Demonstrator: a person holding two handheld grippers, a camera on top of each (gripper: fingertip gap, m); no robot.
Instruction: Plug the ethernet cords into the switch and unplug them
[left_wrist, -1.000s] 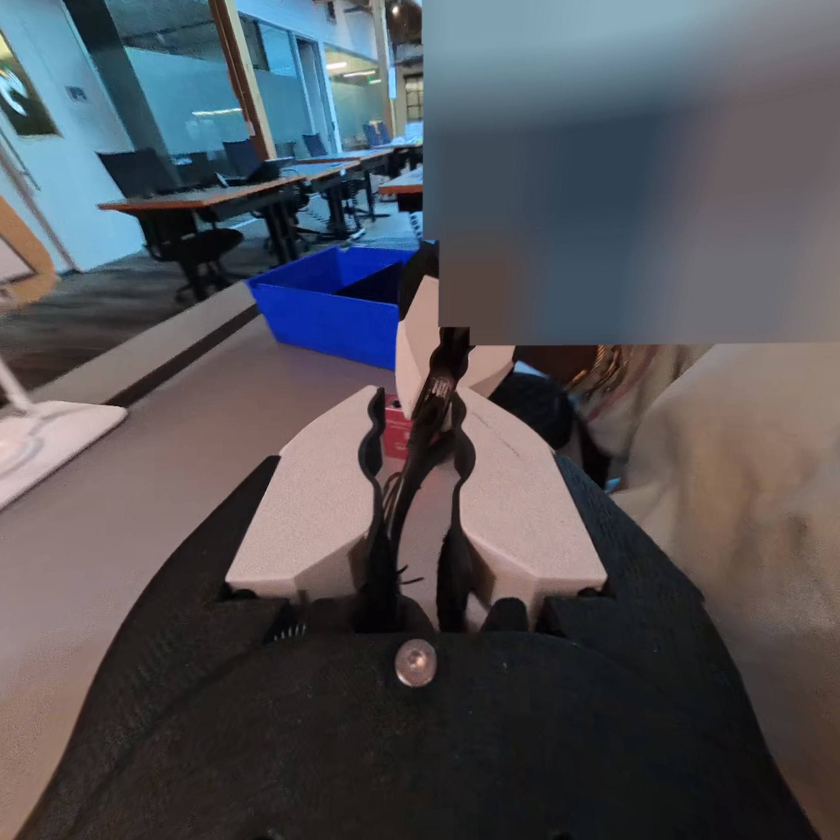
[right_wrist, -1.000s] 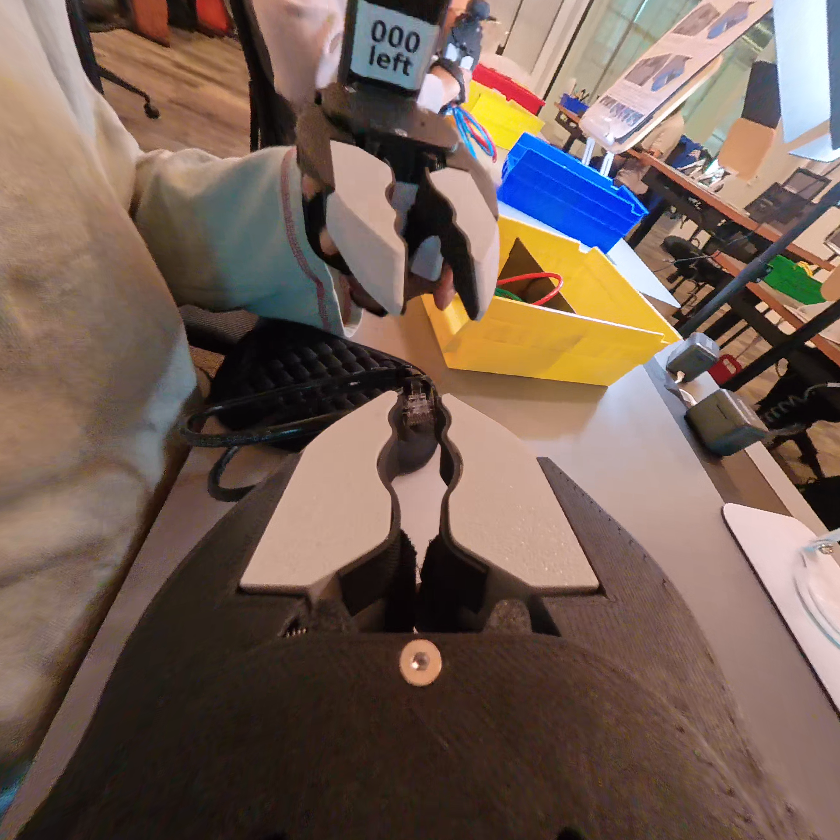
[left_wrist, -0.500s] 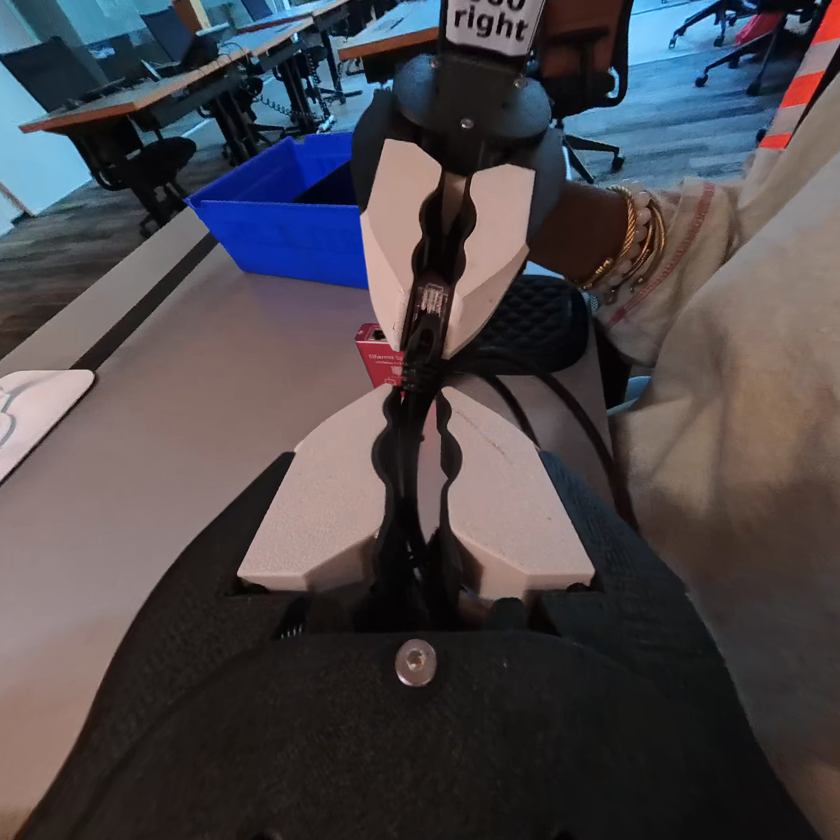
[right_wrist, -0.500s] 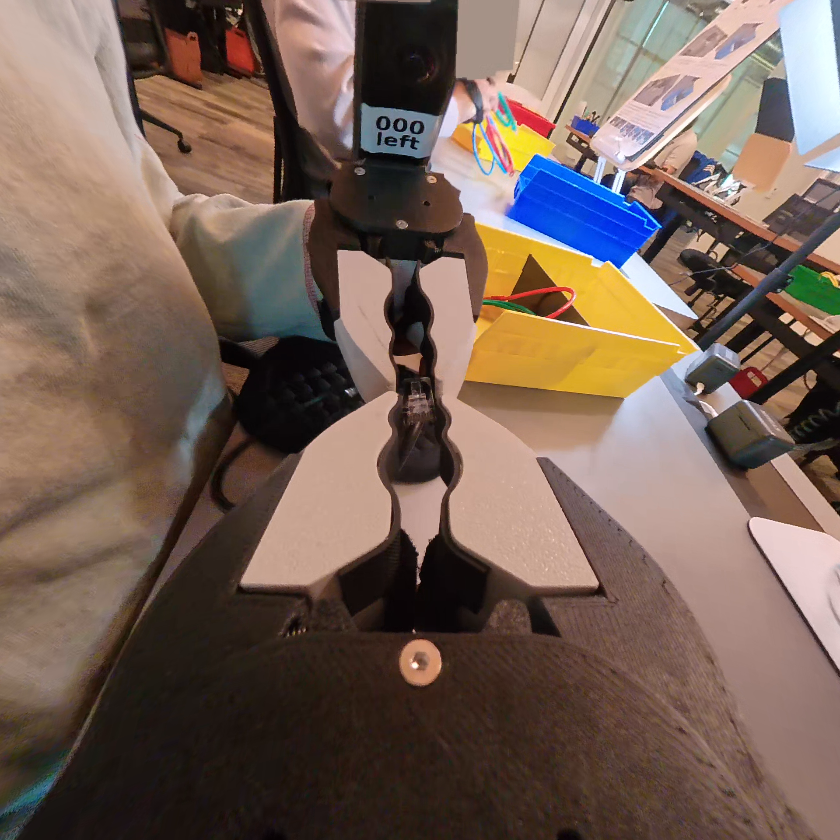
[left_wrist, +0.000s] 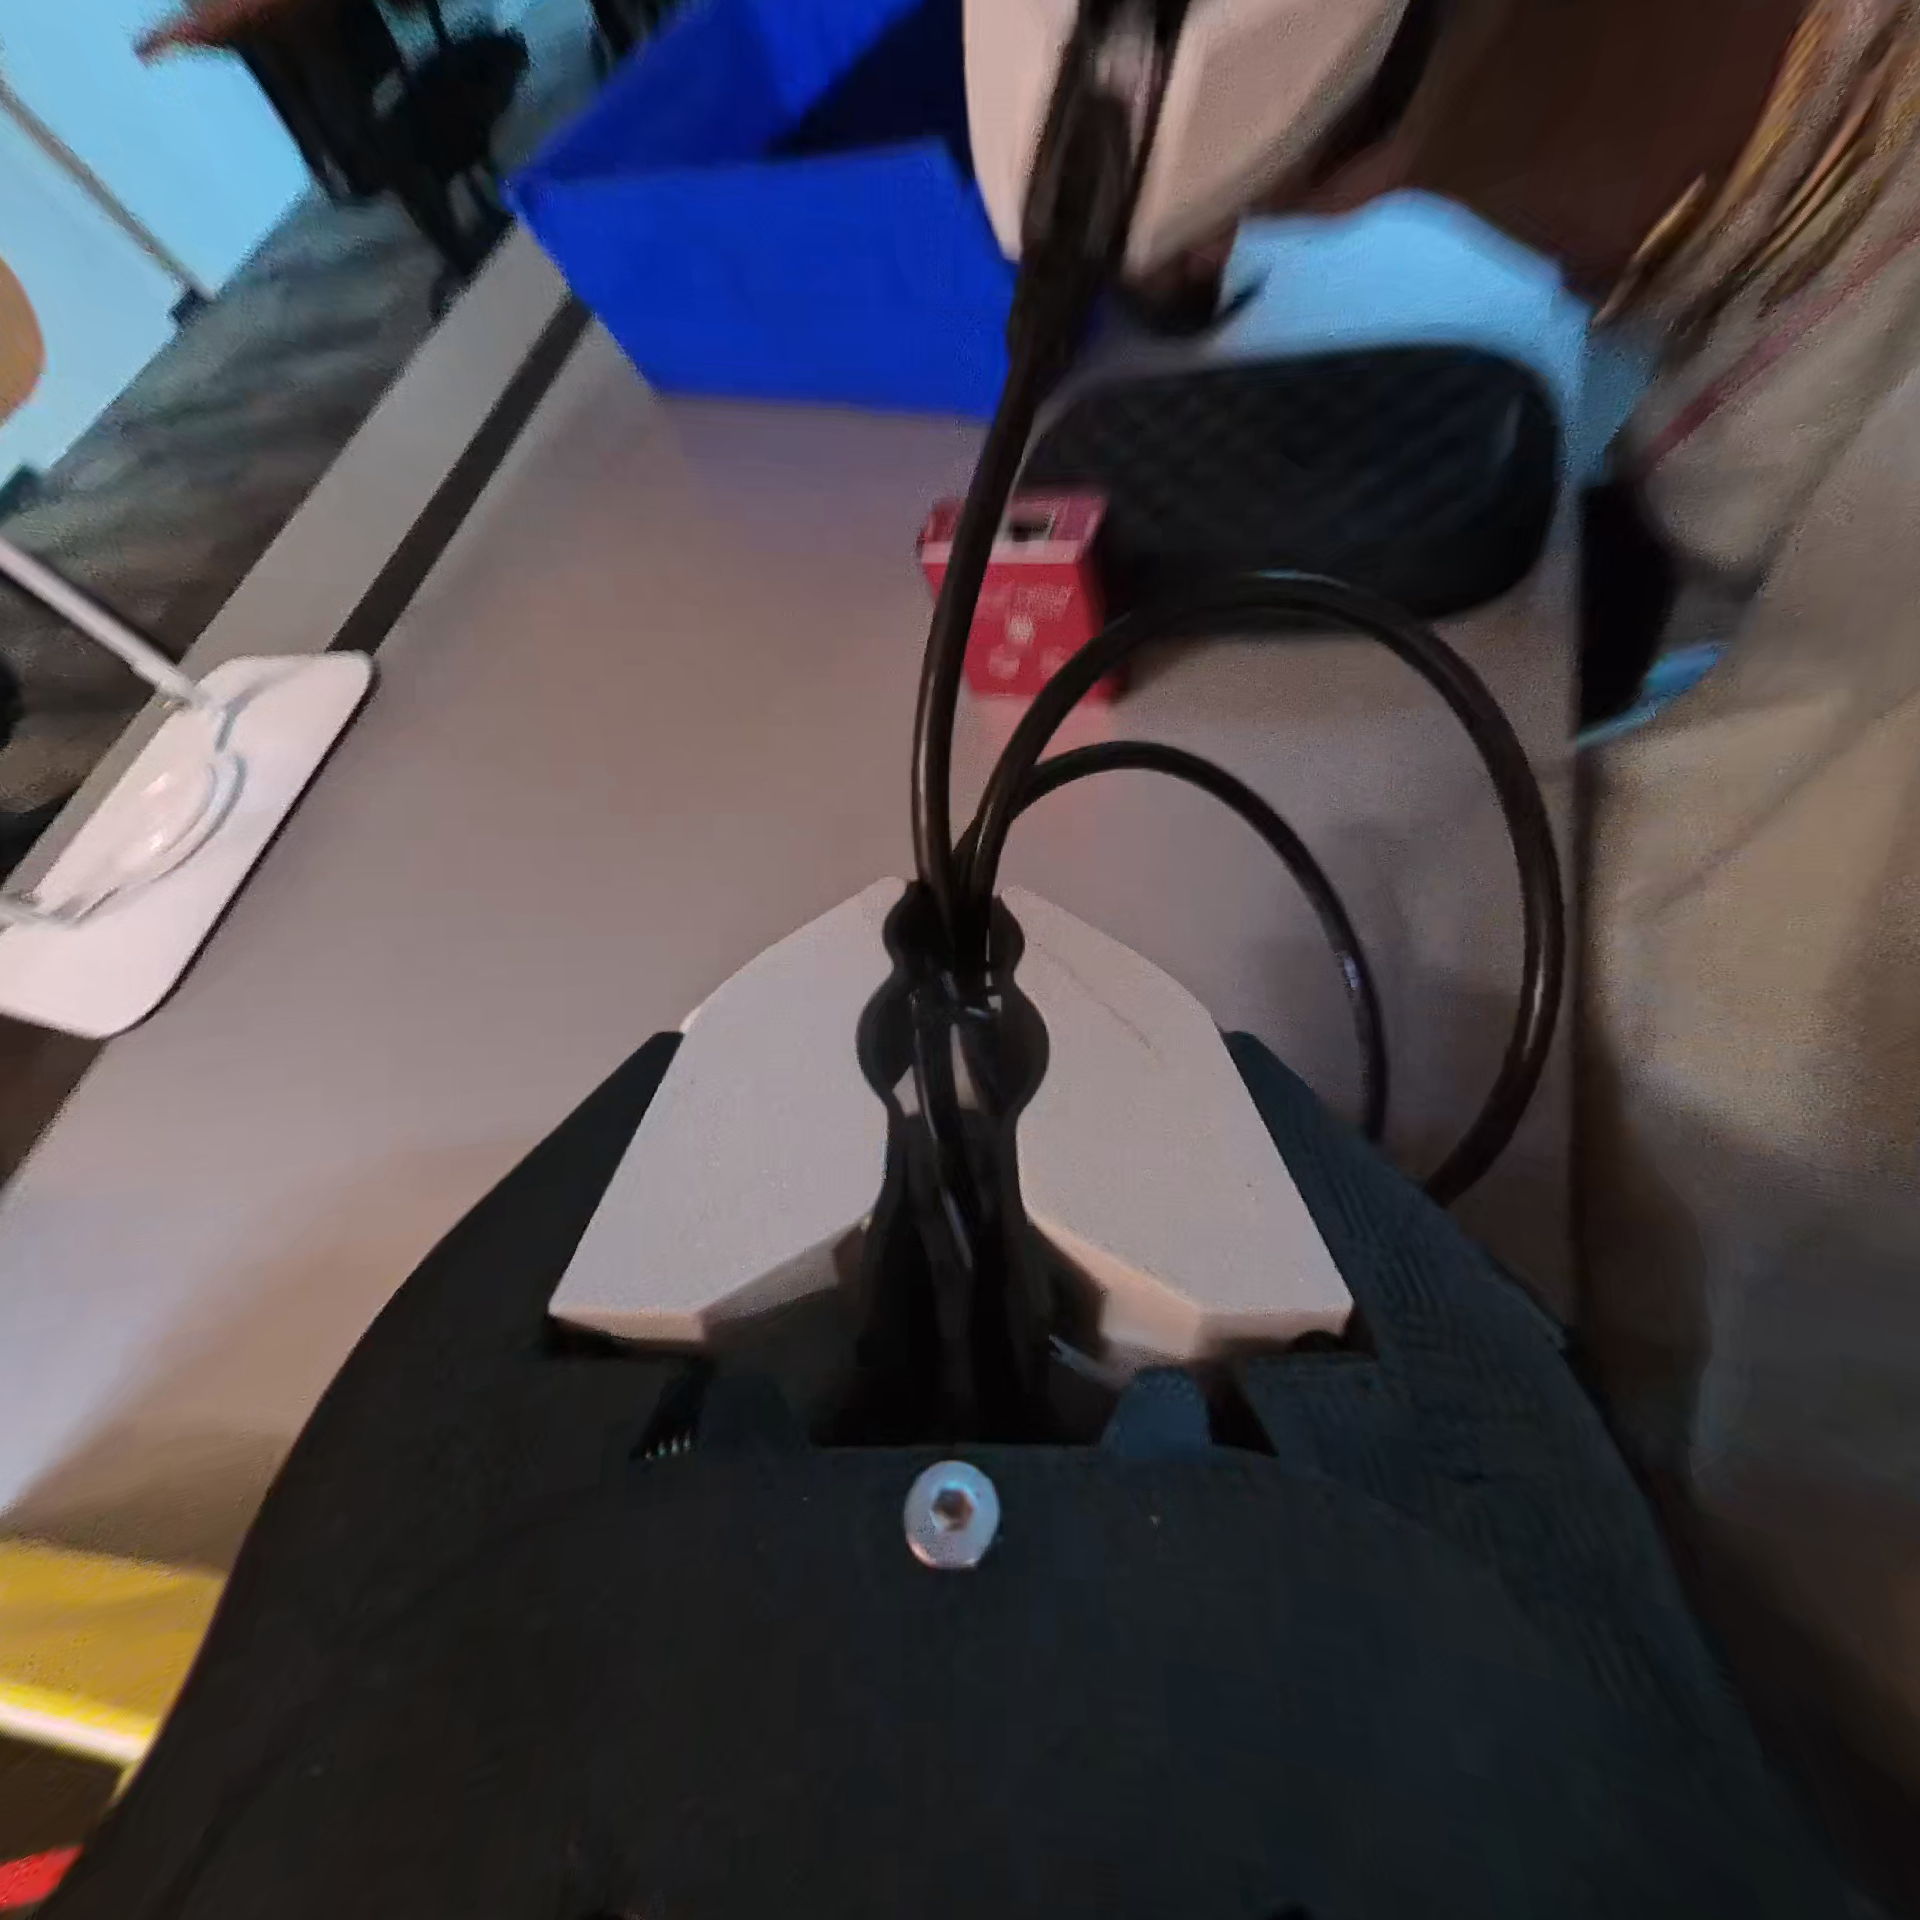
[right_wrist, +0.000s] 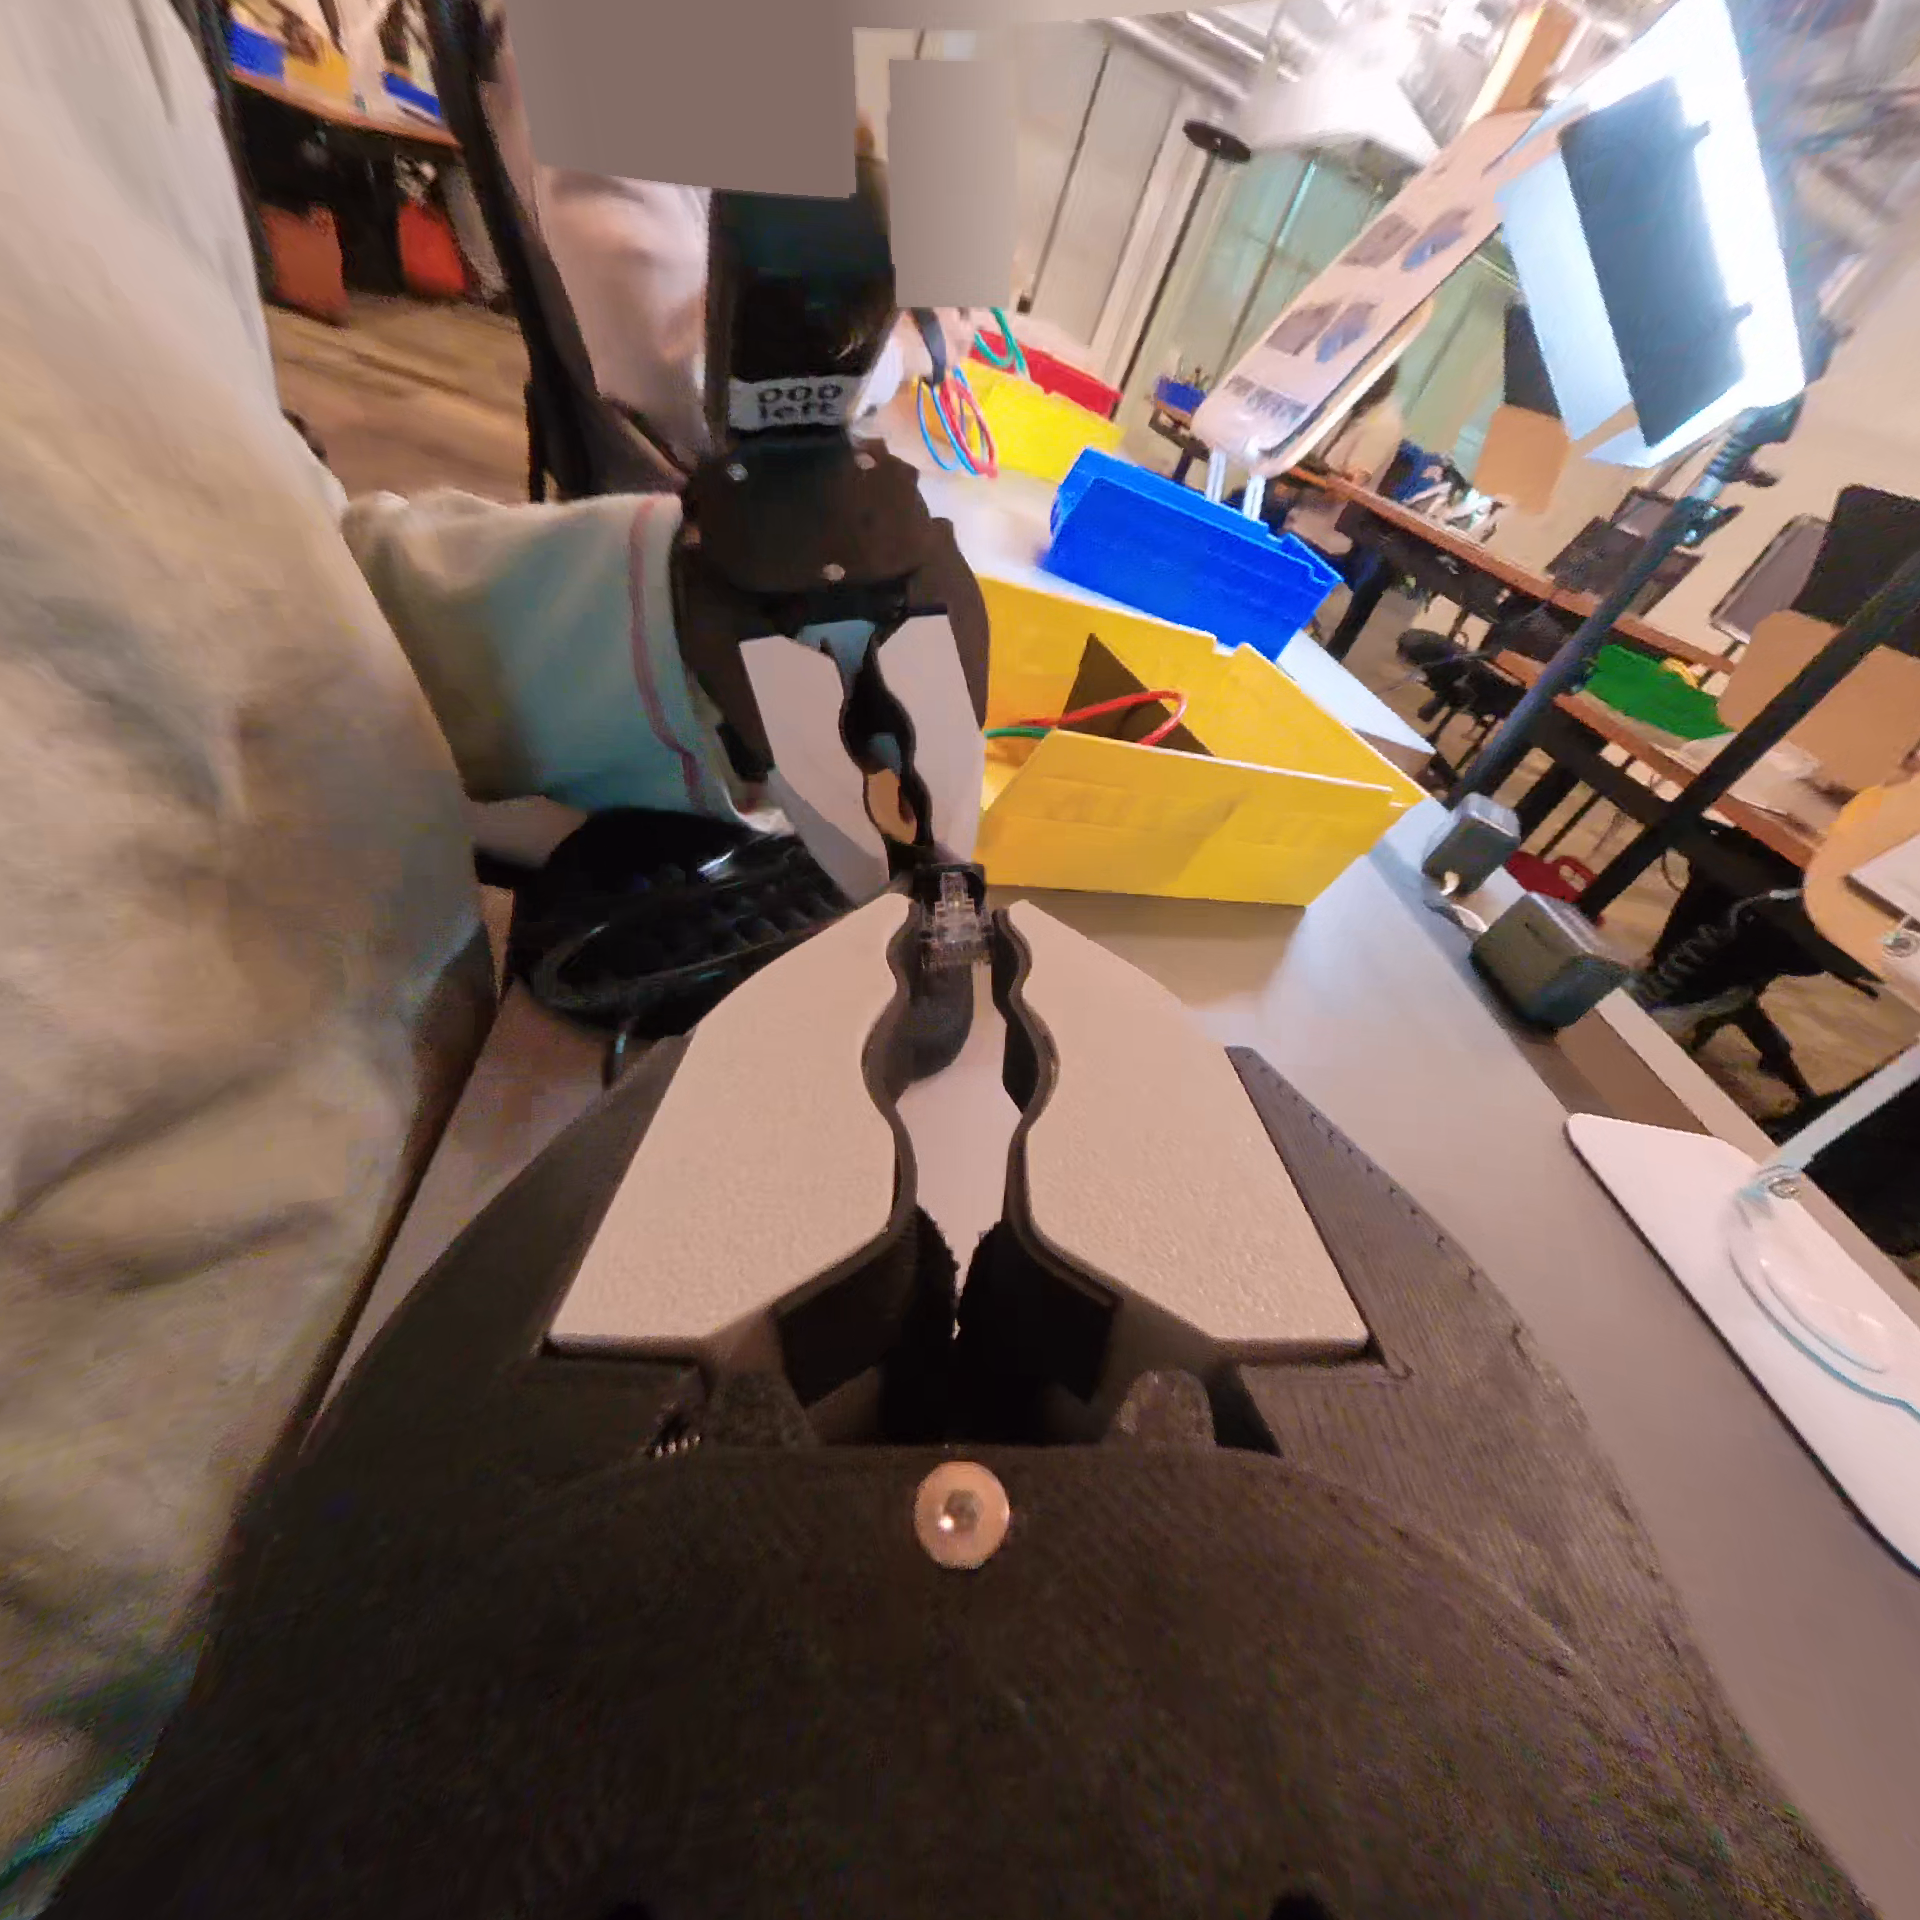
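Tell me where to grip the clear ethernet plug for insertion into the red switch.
Hold the ethernet plug by its two flat side faces, just behind the clear tip, as the right hand-held gripper does now. That leaves its nose sticking out, free to enter the red switch.

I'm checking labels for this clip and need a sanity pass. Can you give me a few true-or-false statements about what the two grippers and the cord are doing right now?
1. The right gripper is shut on the clear ethernet plug. True.
2. The left gripper is open and holds nothing. False: it is shut on the bundled black ethernet cord.
3. The plug sits in the red switch. False: the plug is held in the air, and the switch port facing the camera looks vacant.
4. A blue bin stands behind the switch. True.
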